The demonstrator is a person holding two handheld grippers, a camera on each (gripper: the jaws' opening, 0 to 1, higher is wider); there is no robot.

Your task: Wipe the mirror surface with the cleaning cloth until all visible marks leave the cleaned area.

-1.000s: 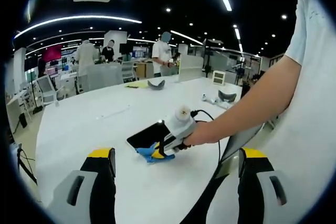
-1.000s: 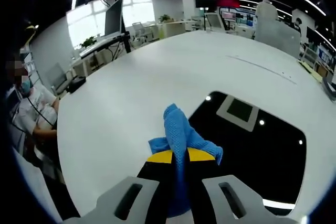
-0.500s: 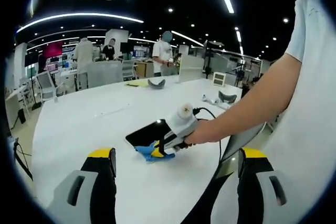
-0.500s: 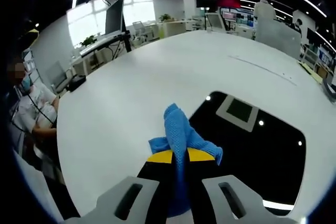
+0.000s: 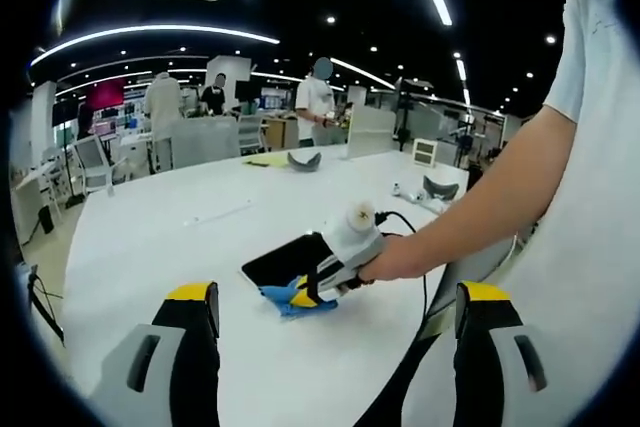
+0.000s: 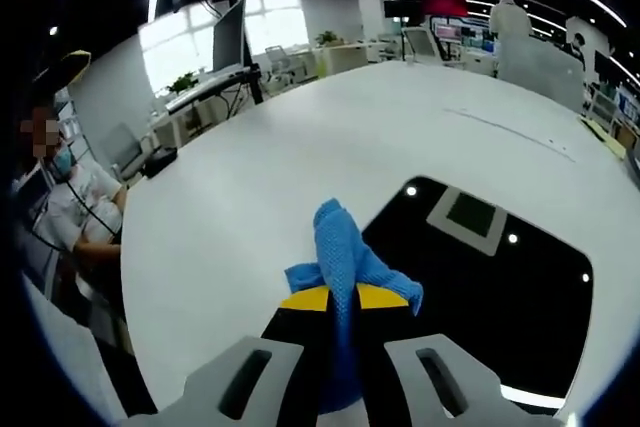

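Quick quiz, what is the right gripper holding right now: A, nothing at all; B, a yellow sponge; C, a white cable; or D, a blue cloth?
D: the right gripper has its fingers shut on the blue cloth, beside the mirror.

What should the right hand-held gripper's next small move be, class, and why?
Probably slide the right hand-held gripper forward and to the right, dragging the blue cloth onto the mirror. Its jaws are shut on the cloth, which sits at the mirror's near-left edge, mostly over the white table, so most of the glass lies ahead.
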